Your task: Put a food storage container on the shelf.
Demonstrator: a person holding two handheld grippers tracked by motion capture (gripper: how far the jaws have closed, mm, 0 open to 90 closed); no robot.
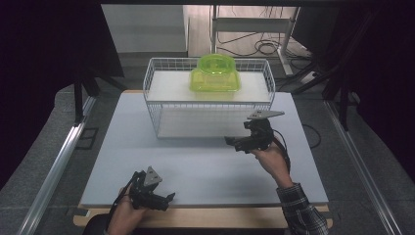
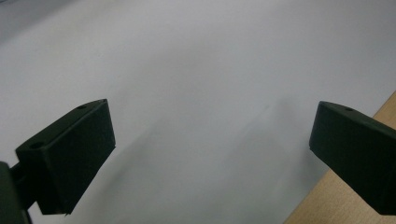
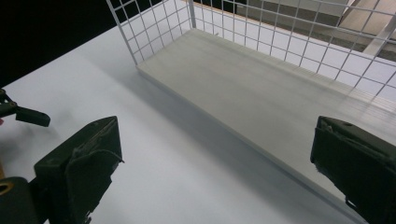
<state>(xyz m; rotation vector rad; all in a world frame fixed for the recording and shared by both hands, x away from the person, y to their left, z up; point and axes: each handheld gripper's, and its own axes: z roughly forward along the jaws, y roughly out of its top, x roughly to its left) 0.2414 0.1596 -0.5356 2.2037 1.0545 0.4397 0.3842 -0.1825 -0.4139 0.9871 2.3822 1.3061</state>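
A white wire rack stands at the back of the white table top. On its upper shelf sits a translucent lime-green container. My right gripper hovers open in front of the rack's right half, pointing left. In the right gripper view its jaws stand wide apart with nothing between them, facing the bare lower shelf board and the wire wall. My left gripper rests low at the table's front left edge, open and empty over bare white surface.
A wooden strip edges the front of the table. Metal rails run along the floor on both sides. Behind the rack there is a desk frame with cables. The left gripper's tip shows at the far left of the right gripper view.
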